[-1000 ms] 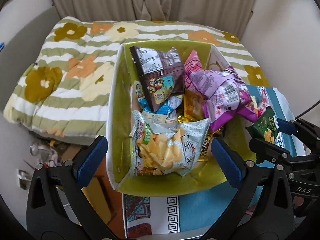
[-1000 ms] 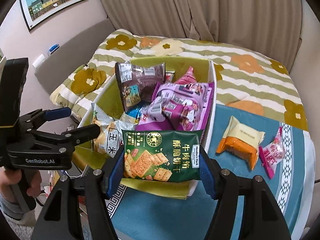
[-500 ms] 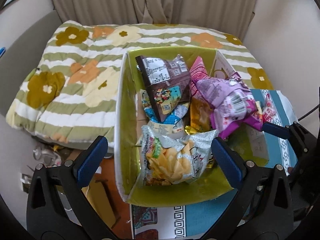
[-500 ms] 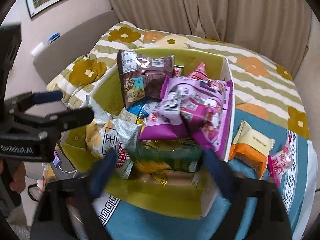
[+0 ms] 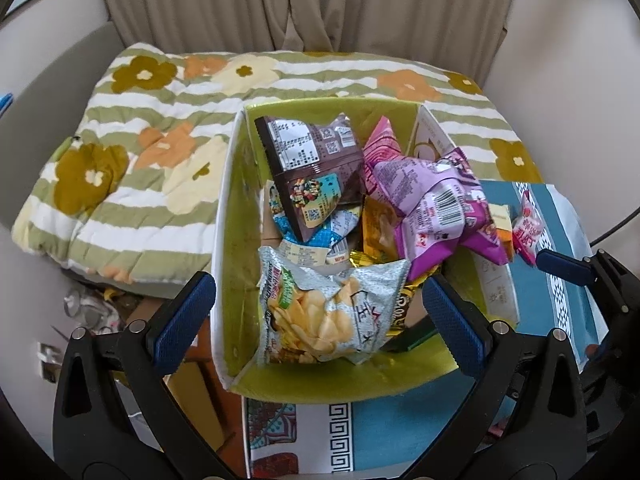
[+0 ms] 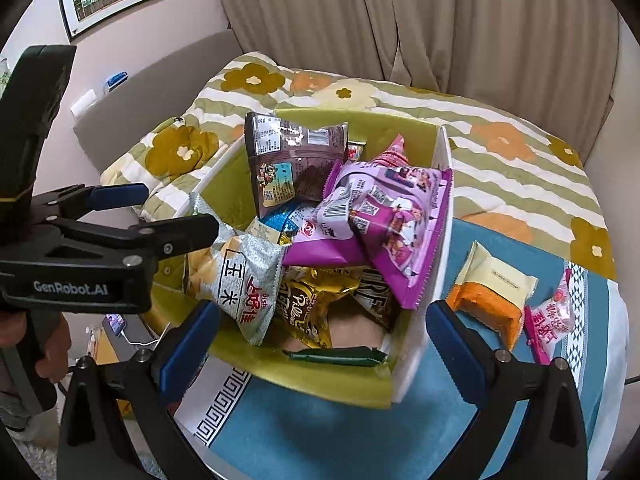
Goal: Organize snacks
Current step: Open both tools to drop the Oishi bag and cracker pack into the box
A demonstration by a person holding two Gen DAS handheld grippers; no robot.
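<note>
dark green flat cracker packet (image 6: 334, 356) lying at near end inside lime-green open storage box (image 6: 304, 386), next to silver chip bag (image 6: 244, 280). right gripper (image 6: 324, 344) opening wide, nothing between fingers. left gripper (image 5: 316, 328) wide open too, empty, over box. orange-cream packet (image 6: 490, 292) on blue tablecloth (image 6: 320, 440) beside box.

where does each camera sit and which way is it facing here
Left wrist: on the left gripper, tilted down into the white box with green lining; own blue-padded fingers, plus the right gripper's tip at right.
Right wrist: on the right gripper, jaws opening and empty, looking down at the box's near corner and the orange-and-cream packet; the left gripper and a hand at left.
Shared: box, silver chip bag, purple bags, floral quilt.
</note>
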